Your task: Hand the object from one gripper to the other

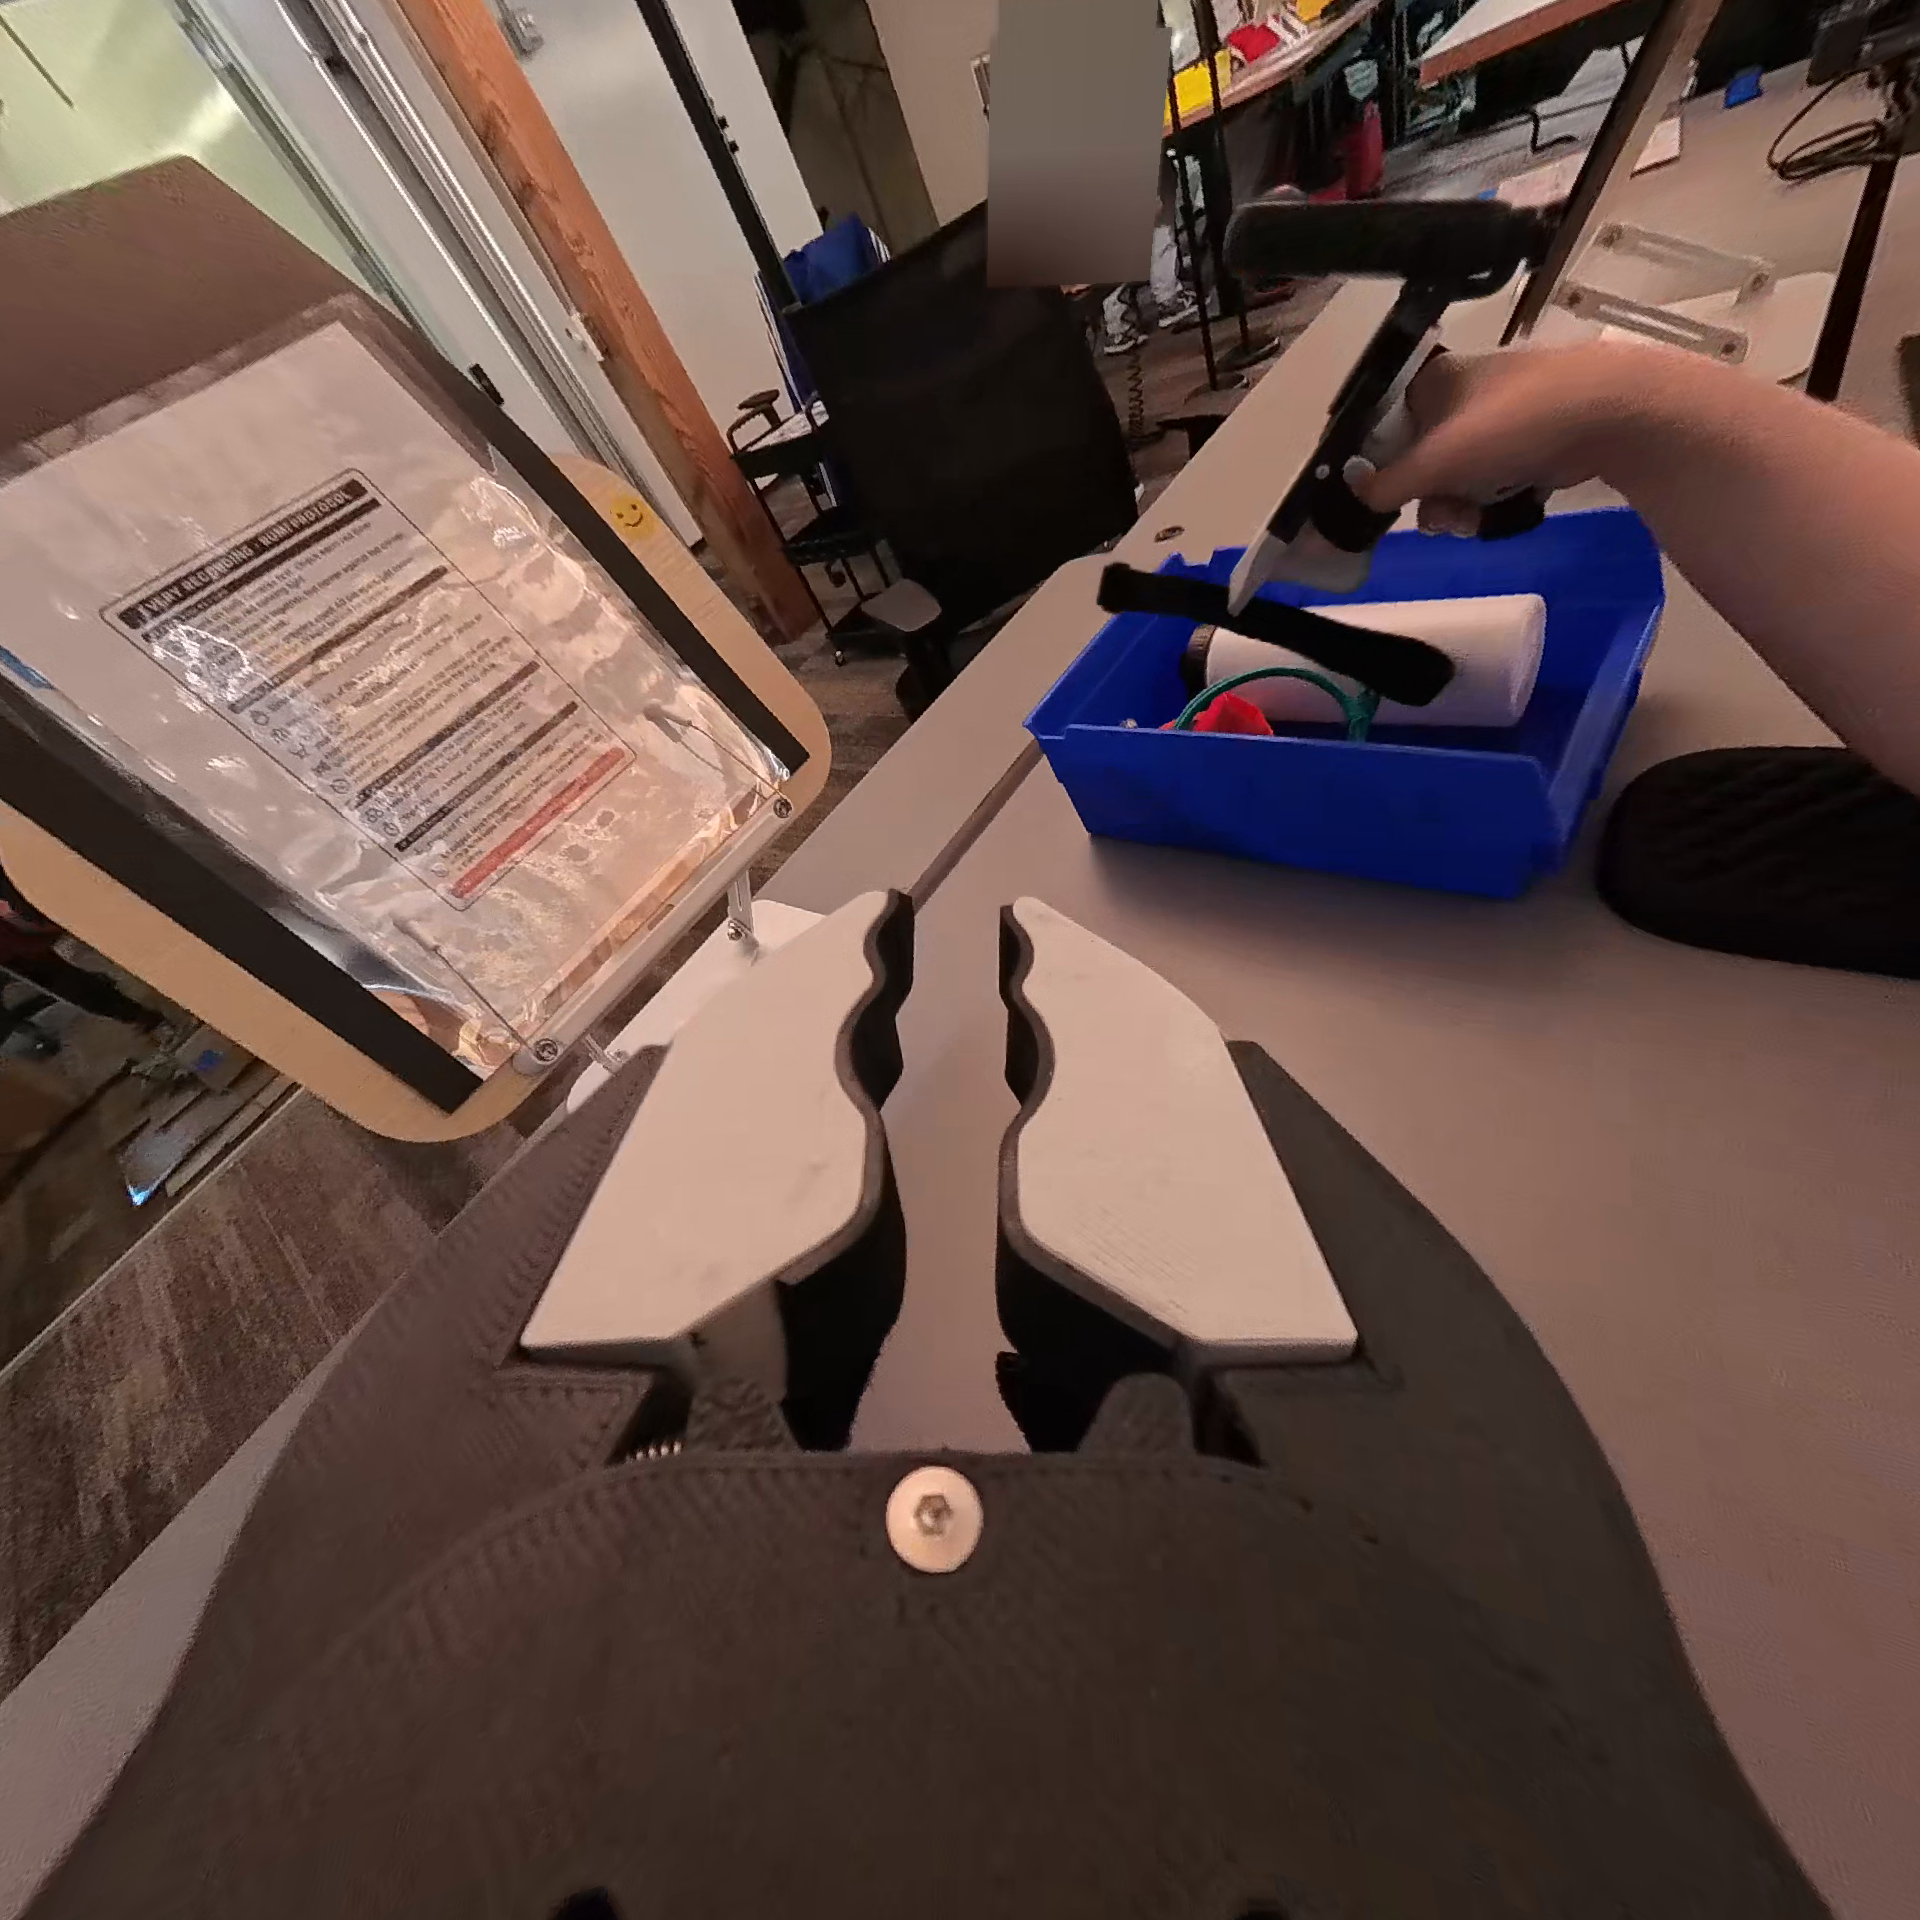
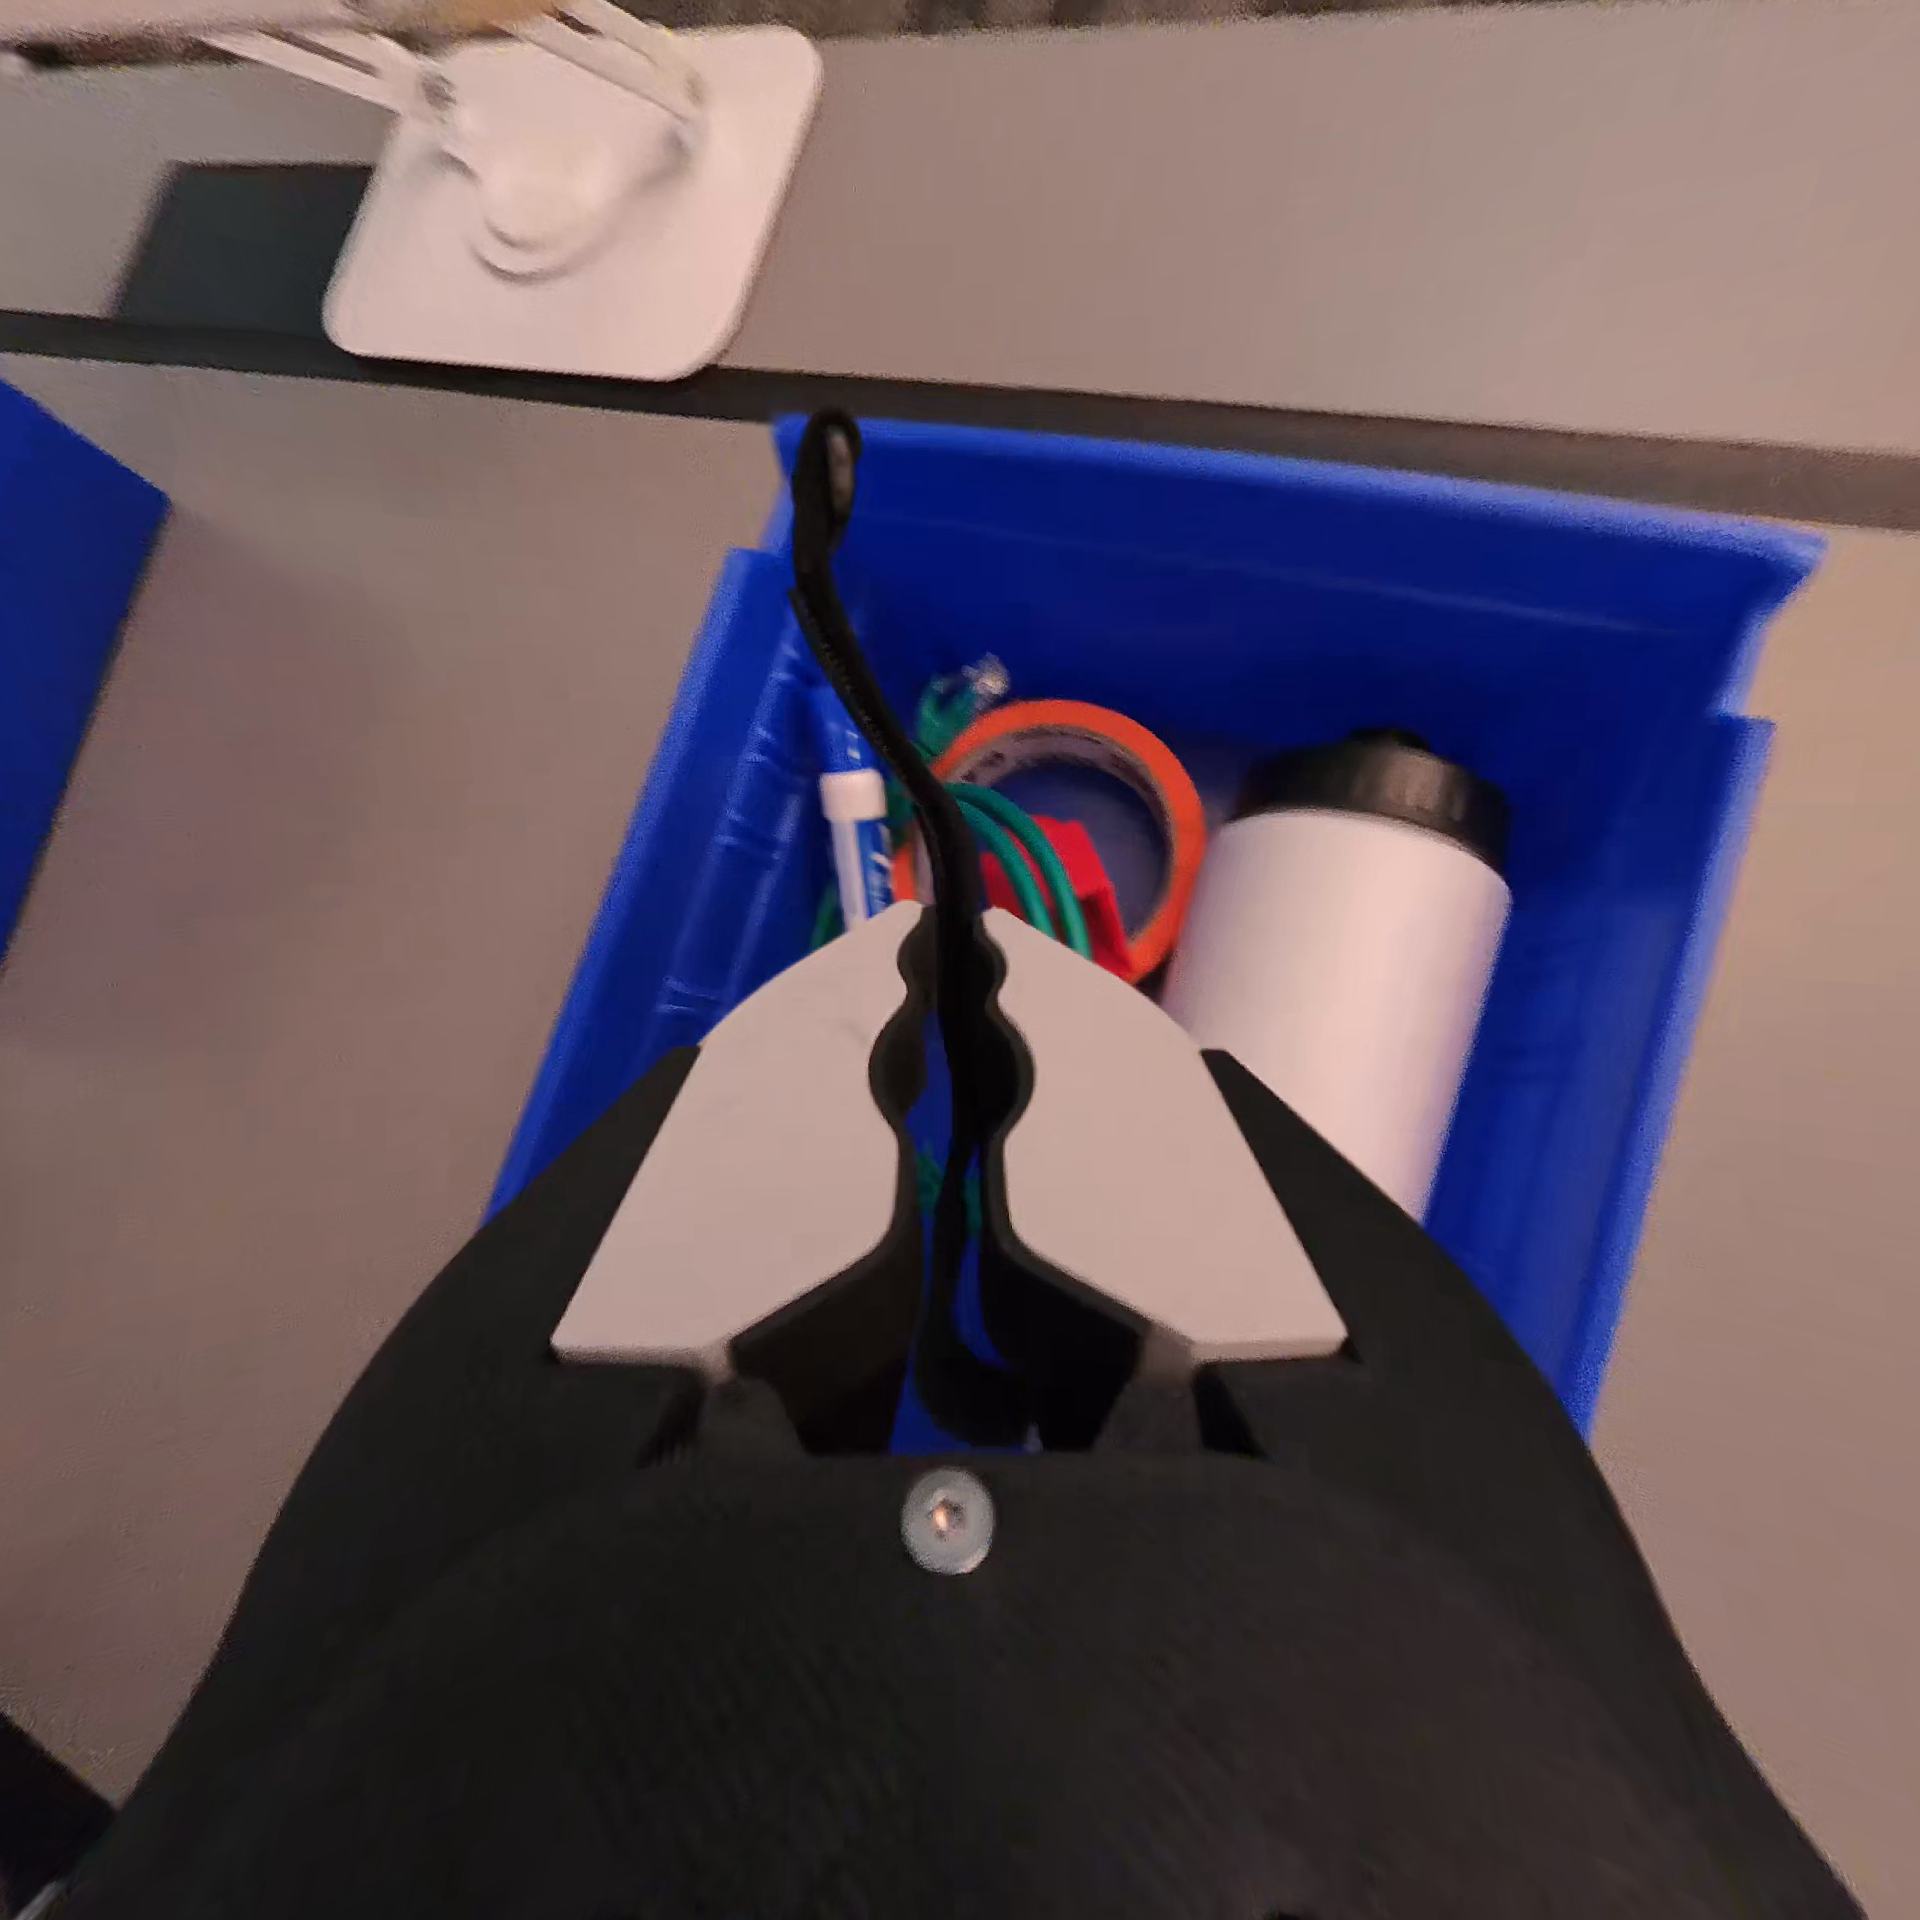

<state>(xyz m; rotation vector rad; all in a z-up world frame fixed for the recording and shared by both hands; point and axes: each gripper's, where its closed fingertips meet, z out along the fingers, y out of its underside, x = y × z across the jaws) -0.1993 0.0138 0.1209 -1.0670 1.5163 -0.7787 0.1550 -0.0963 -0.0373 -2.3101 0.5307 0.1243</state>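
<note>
- My right gripper (image 2: 951, 920) is clamped on a black strap (image 2: 878, 727), pinching it near one end between the wavy pads; it hangs above the blue bin (image 2: 1299, 582) and touches nothing inside, as far as I can tell.
- From the left wrist view the strap (image 1: 1273, 634) sticks out sideways from the right gripper (image 1: 1242, 592), nearly level, with most of its length free toward my left side.
- My left gripper (image 1: 956, 914) is empty, its fingers parted by a narrow gap, low over the grey table (image 1: 1351, 1039) and well apart from the strap.
- I judge the strap light, thin and flexible: it bends in a soft curve yet keeps its line, so it seems semi-stiff. Nothing fragile about it.
- Its surface looks textured, so I expect little slipping.
- I would take hold of the free end, flat faces against the pads, away from the right gripper's pinch.
- The bin also holds a white bottle (image 2: 1340, 977), an orange tape roll (image 2: 1081, 748), green cable (image 2: 1039, 862) and a marker (image 2: 857, 831).
</note>
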